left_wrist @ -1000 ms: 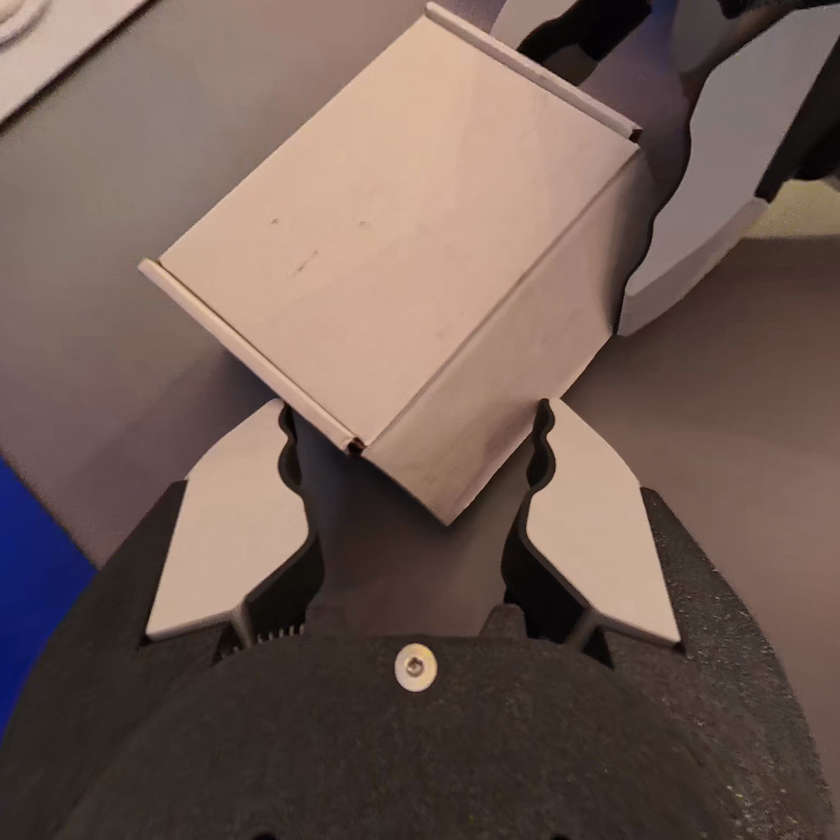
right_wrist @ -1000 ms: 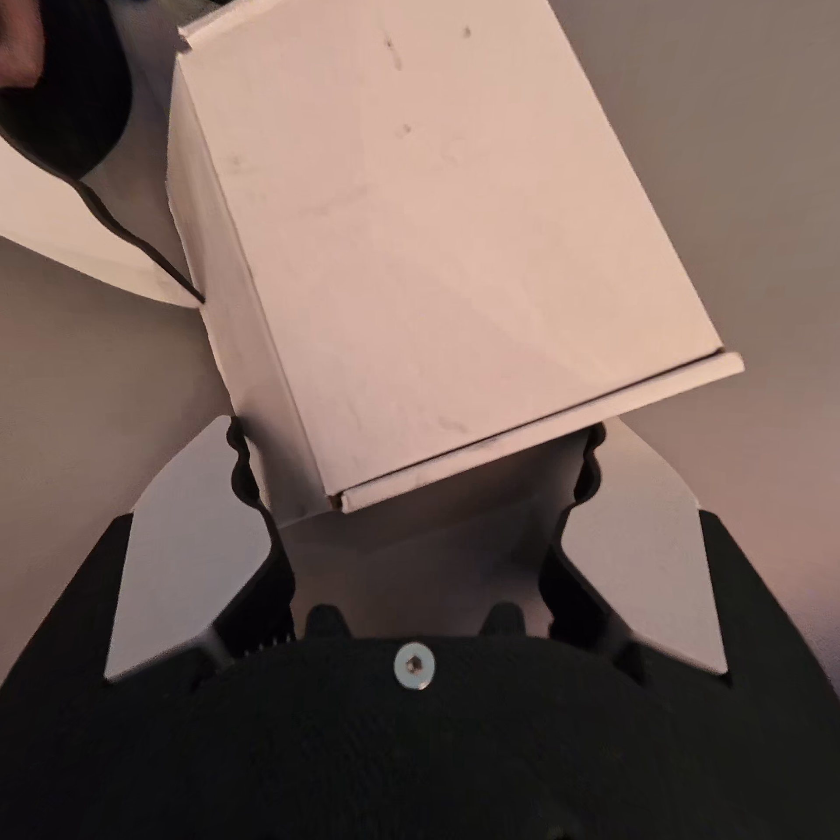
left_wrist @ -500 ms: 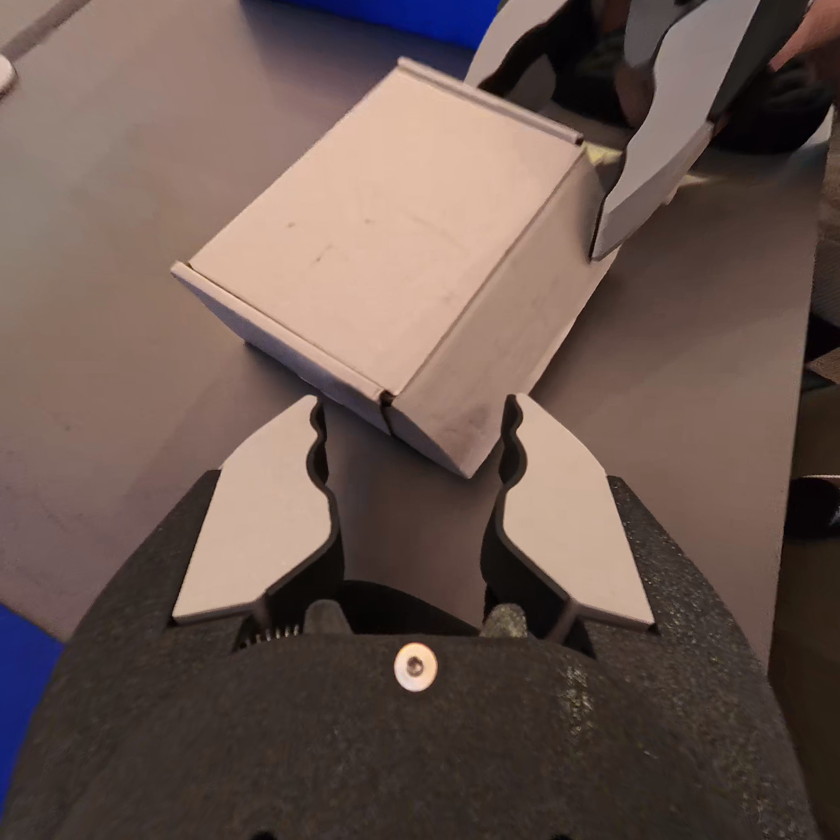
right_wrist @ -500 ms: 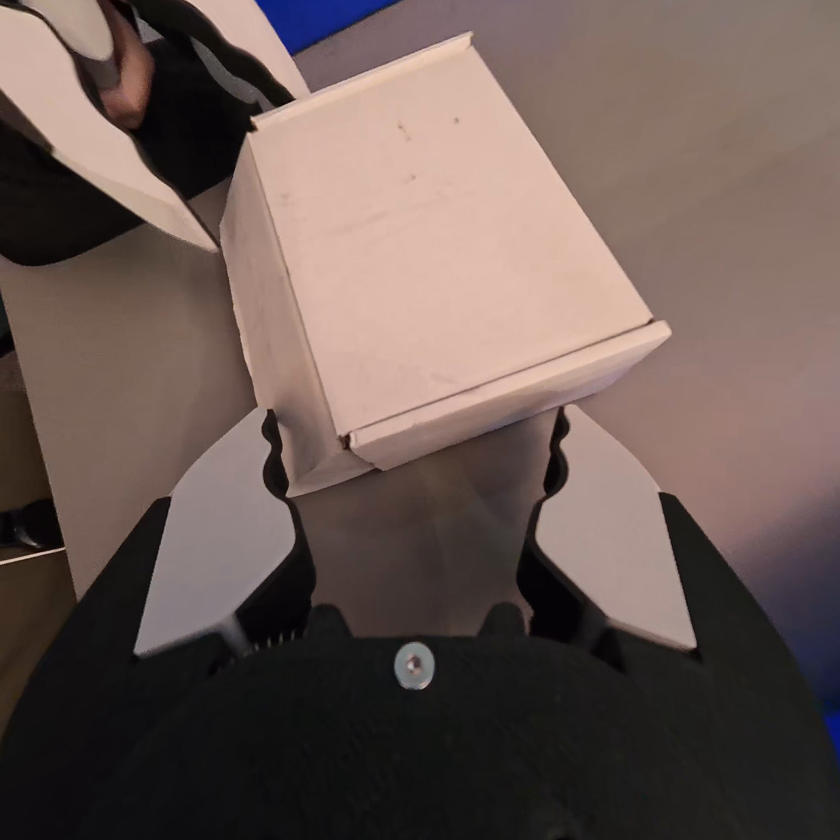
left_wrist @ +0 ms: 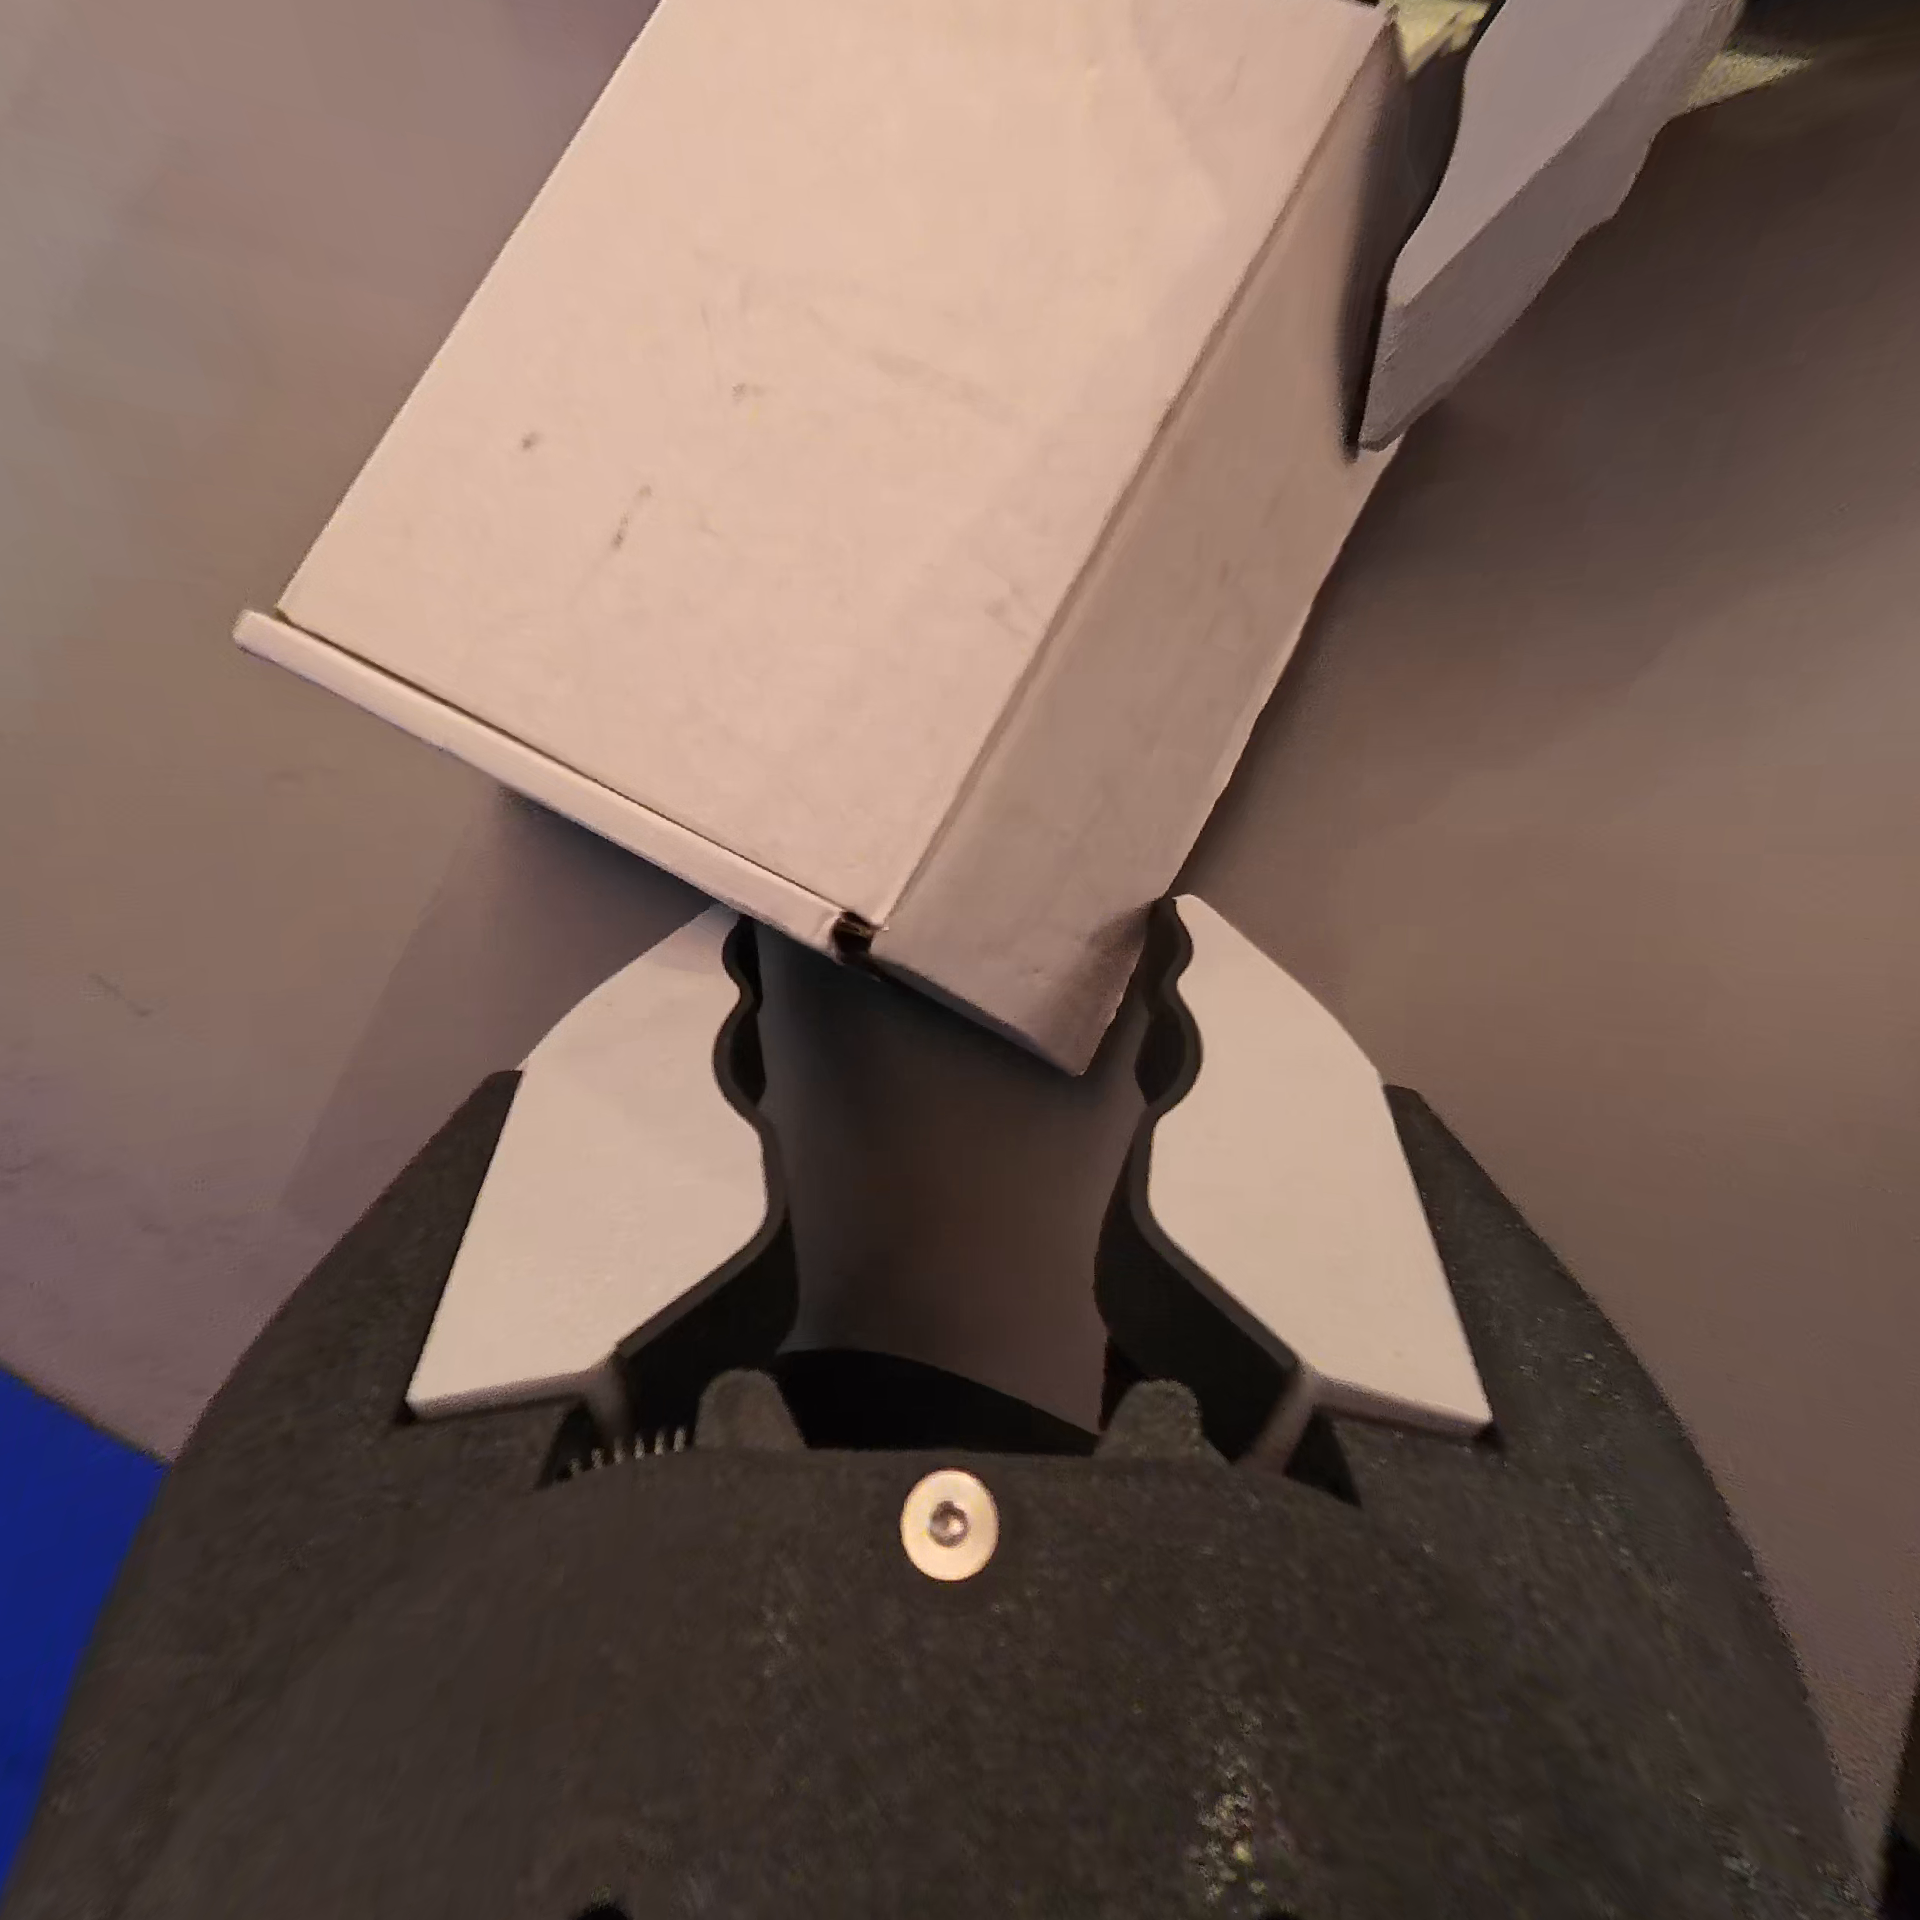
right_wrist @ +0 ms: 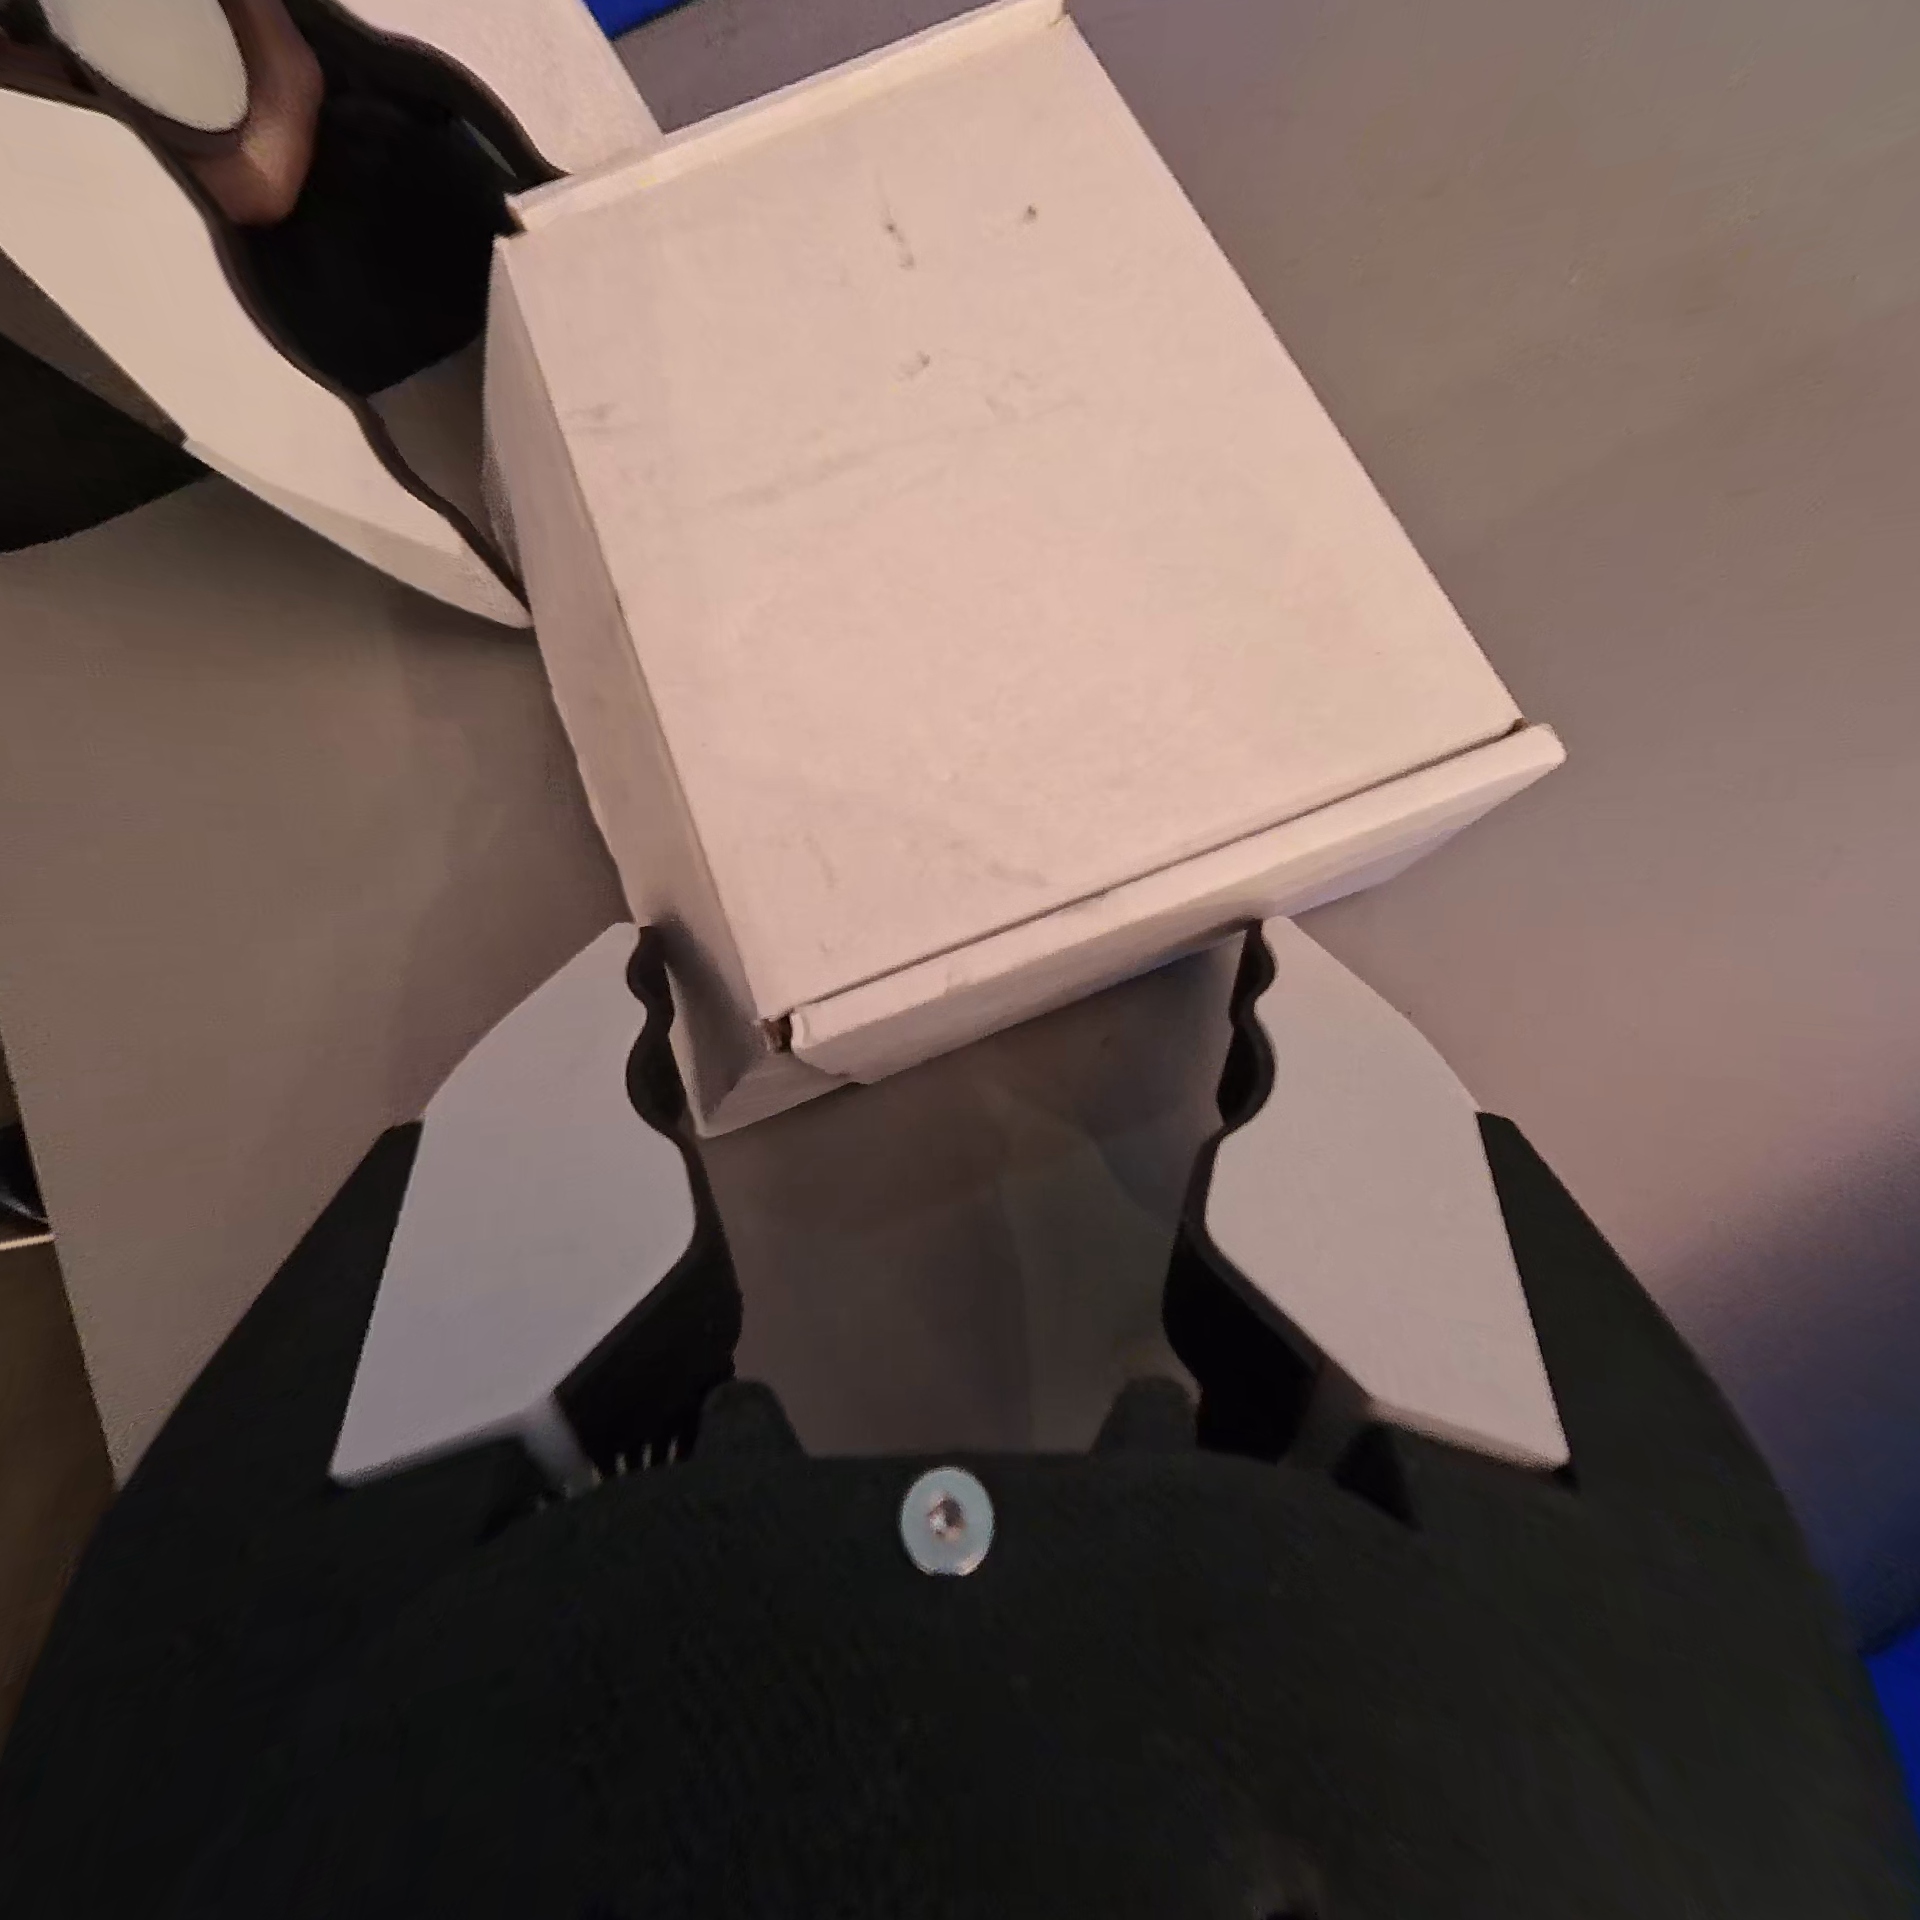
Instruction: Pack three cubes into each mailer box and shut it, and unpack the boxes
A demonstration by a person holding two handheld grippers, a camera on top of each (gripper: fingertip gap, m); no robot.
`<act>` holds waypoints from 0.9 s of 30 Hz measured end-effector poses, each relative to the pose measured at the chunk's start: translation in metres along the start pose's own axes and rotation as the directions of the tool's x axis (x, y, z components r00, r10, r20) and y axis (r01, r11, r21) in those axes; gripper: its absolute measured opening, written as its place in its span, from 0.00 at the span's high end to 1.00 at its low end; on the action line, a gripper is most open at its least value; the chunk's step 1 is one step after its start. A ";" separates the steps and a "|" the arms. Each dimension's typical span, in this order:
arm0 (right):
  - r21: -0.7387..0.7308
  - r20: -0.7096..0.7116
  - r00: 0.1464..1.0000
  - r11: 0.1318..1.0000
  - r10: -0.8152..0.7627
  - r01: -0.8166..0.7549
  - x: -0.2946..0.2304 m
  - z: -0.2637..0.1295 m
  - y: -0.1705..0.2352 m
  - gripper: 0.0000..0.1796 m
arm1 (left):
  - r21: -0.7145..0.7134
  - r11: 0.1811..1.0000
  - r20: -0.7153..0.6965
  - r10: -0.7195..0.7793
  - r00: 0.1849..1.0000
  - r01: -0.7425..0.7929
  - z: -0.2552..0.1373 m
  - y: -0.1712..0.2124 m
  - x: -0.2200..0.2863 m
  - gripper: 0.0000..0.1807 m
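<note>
A closed white mailer box (left_wrist: pixel 831 468) lies on the grey table (left_wrist: pixel 208 416); no cubes show. My left gripper (left_wrist: pixel 951 930) is open, its fingertips on either side of the box's near corner, and the right finger (left_wrist: pixel 1247 1091) is next to the box's side wall. In the right wrist view the same box (right_wrist: pixel 987 571) lies skewed. My right gripper (right_wrist: pixel 945 940) is open, and the opposite near corner with the lid's front flap sits between its fingertips. Each gripper shows in the other's view: the right one (left_wrist: pixel 1507 208), the left one (right_wrist: pixel 260 416).
The table's edge (right_wrist: pixel 62 1039) runs down the left of the right wrist view, with darker floor beyond. A blue surface (left_wrist: pixel 62 1558) shows past the table at lower left in the left wrist view and at the lower right (right_wrist: pixel 1870 1683) in the right wrist view.
Both grippers have moved closer to the box, and its corners now sit between their fingertips. Both pairs of jaws have narrowed. The box has stayed closed on the table.
</note>
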State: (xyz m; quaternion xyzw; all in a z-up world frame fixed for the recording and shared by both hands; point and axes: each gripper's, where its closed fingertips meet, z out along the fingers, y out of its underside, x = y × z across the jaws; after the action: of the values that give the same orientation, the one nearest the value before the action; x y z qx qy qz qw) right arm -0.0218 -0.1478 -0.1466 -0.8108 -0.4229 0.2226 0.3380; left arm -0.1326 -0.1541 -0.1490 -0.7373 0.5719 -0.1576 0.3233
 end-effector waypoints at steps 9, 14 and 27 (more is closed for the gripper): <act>-0.006 -0.050 0.999 1.000 -0.019 0.018 0.004 0.001 0.000 0.47 | -0.019 1.000 0.060 0.004 0.998 -0.002 0.003 0.001 -0.006 0.65; 0.001 -0.036 0.999 0.999 -0.033 0.033 -0.001 0.000 0.002 0.45 | -0.020 1.000 0.011 0.016 1.000 -0.016 0.000 0.002 -0.004 0.65; -0.042 0.003 0.997 0.996 -0.075 0.075 -0.009 -0.001 0.007 0.52 | -0.022 1.000 -0.032 -0.020 0.999 0.019 -0.006 0.009 -0.003 0.71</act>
State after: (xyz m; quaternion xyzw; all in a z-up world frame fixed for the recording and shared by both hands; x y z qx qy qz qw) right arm -0.0224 -0.1587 -0.1510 -0.8010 -0.4580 0.2012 0.3289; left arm -0.1439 -0.1540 -0.1505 -0.7436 0.5715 -0.1665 0.3046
